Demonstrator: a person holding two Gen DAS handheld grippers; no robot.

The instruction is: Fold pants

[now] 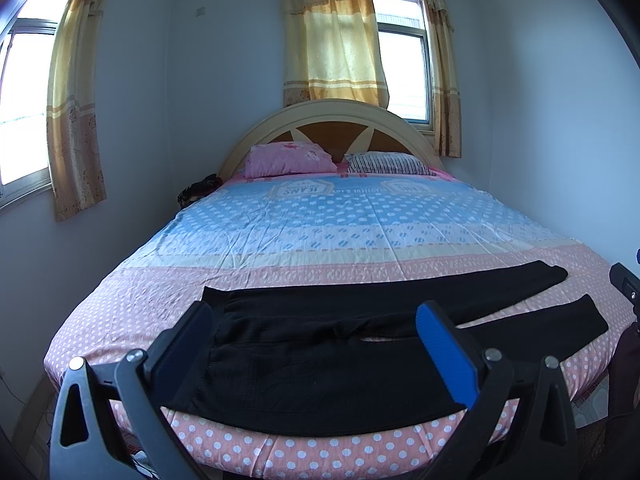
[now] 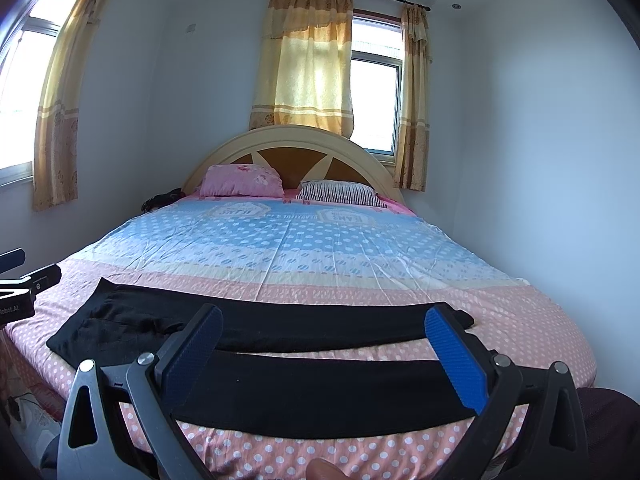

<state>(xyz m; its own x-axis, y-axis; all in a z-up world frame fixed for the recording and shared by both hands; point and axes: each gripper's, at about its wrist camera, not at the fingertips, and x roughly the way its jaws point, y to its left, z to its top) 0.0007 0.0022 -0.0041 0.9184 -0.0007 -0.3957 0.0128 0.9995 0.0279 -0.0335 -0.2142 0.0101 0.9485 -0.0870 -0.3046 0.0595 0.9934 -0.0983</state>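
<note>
Lying flat across the near end of the bed (image 1: 320,216), the black pants (image 1: 320,368) run sideways, waistband left, two legs trailing right. The left gripper (image 1: 316,320) hovers wide and empty above the waist. The right gripper (image 2: 324,326), equally spread and empty, hangs over the leg ends, so each is nearest its own end.

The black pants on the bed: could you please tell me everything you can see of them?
The pants are plain black, of a soft, matte, knit-looking fabric. They lie flat and unfolded across the near, pink dotted end of the bed sheet, waist toward the left, the two legs stretched to the right and slightly apart, with a strip of sheet showing between them. A few light wrinkles sit near the crotch. Only the sheet touches them; the left hand-held gripper and the right hand-held gripper are open, holding nothing.
</note>
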